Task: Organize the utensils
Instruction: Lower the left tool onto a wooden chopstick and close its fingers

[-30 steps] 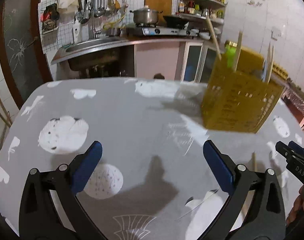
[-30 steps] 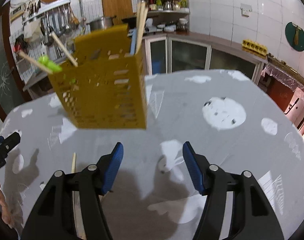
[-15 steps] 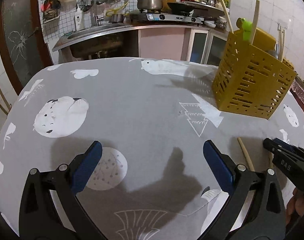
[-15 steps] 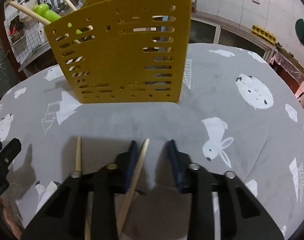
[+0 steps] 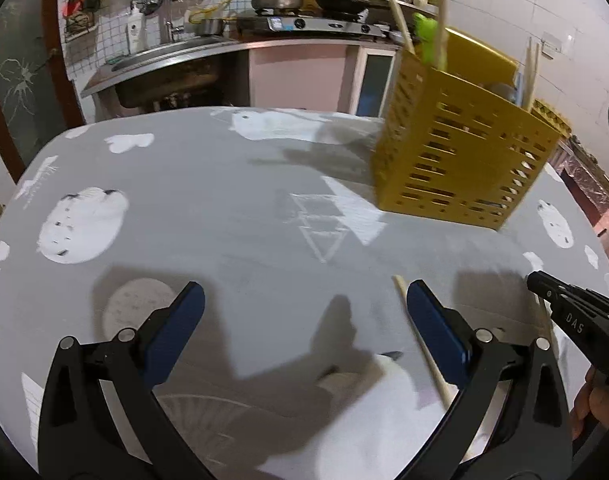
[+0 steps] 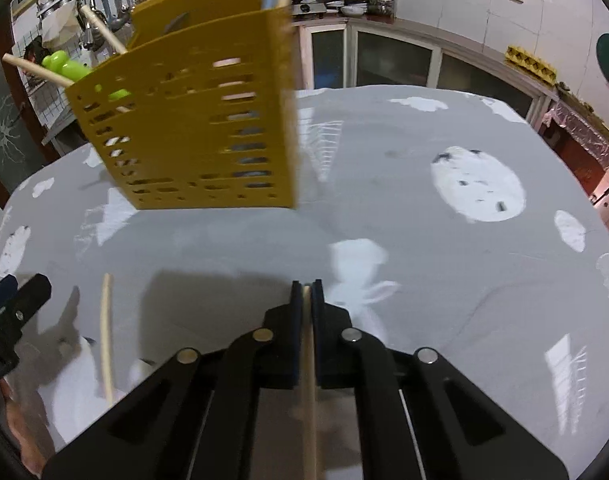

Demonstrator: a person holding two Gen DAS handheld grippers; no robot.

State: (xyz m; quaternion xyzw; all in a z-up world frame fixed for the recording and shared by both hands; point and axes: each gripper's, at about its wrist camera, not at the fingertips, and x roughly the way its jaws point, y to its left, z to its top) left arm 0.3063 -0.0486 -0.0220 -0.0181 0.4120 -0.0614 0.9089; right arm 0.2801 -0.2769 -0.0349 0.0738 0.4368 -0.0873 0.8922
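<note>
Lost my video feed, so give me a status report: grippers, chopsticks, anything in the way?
Right gripper shut on one chopstick. Left gripper open, empty. Second chopstick on table. Yellow holder ahead, path unobstructed.

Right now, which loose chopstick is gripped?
The one clamped in the right gripper: chopstick. The other chopstick lies free on the table, left.

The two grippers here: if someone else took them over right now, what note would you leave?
Right gripper: shut on a wooden chopstick.
Left gripper: open, holding nothing.
A second chopstick lies loose on the grey tablecloth, near the left gripper.
The yellow utensil basket stands ahead and already holds several sticks and a green utensil.
Left: drop the held chopstick into the basket, then fetch the loose one.
</note>
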